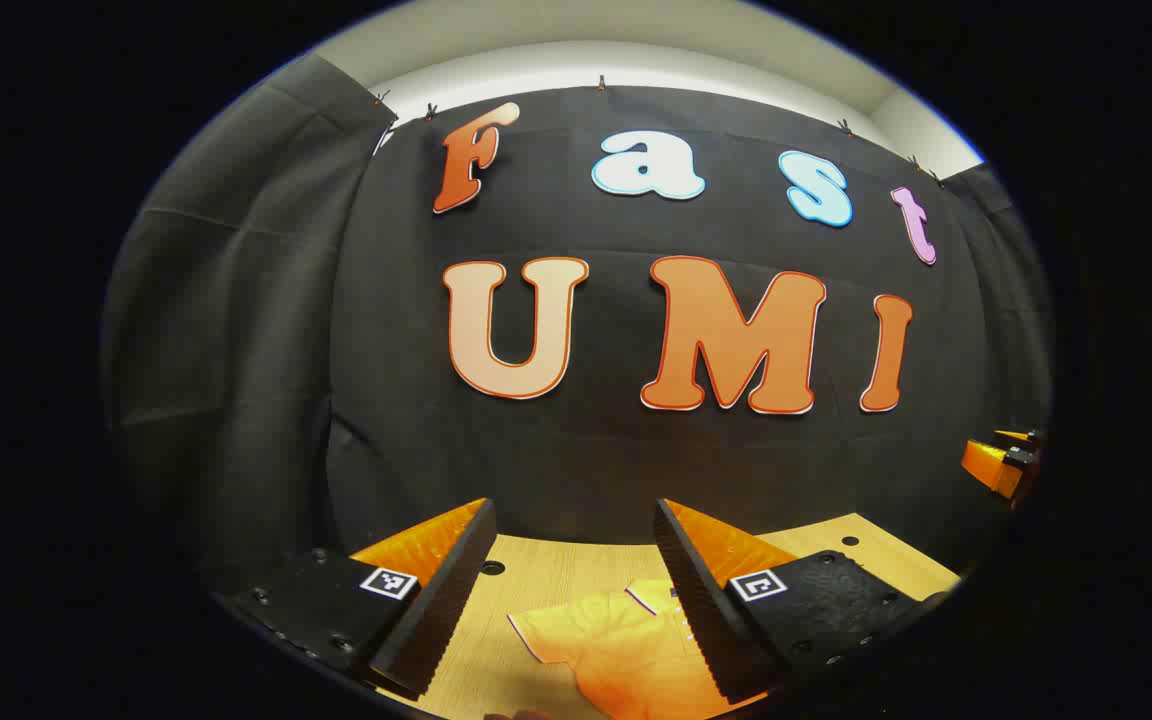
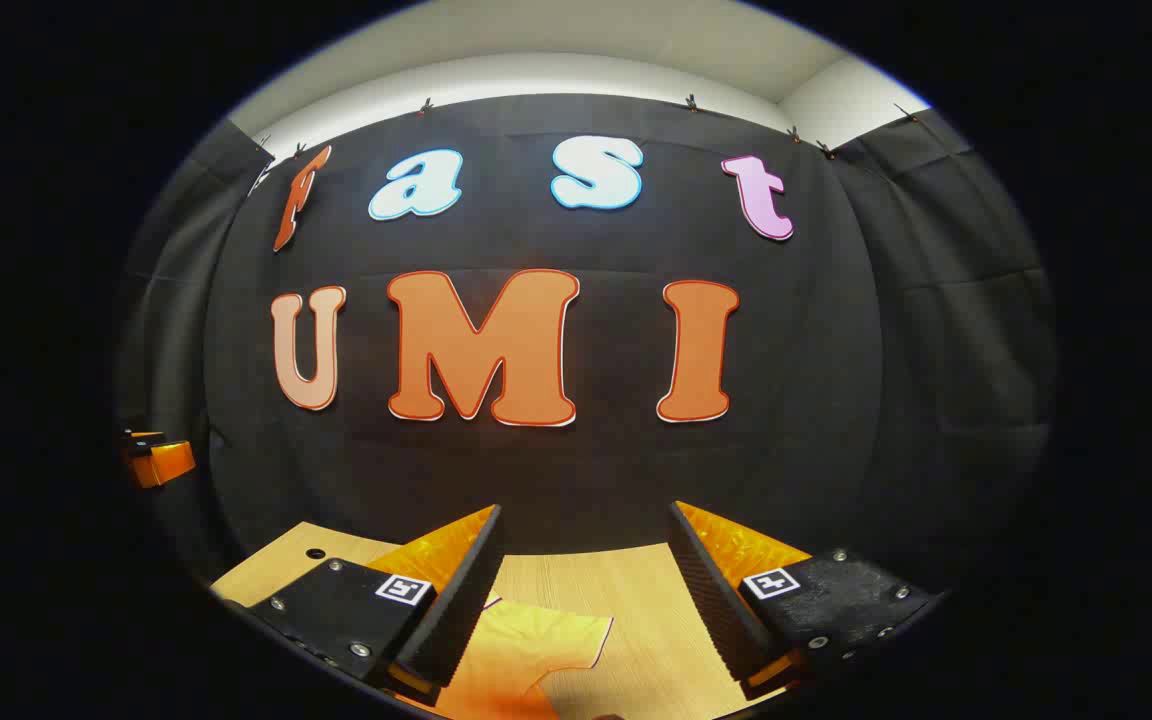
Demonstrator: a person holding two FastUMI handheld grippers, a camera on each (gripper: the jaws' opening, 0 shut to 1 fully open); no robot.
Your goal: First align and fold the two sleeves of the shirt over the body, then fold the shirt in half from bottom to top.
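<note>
We've got both tongs up in the air, level with the booth wall, and nothing between them. The left tongs (image 1: pixel 576 590) stand wide apart, empty, and through the gap we look down on the shirt (image 1: pixel 626 650) lying on the counter (image 1: pixel 886 560). The right tongs (image 2: pixel 586 590) are spread just as wide, empty too, hovering above the same wooden top. In the right gripper view we catch one sleeve (image 2: pixel 546 640) stretched out flat to the side, its trimmed cuff edge plain on the wood. In the left gripper view the other sleeve (image 1: pixel 551 635) lies out sideways as well, with what looks like the collar near the inner edge of the tongs' right finger.

So where are we? By our reading, right at the start: both sleeves look unfolded, nothing is laid over the body yet, and the bottom hem is out of sight below us. Both sleeve folds are left to do, then the half fold from bottom to top. Each of the tongs will need to drop to its own sleeve first.
</note>
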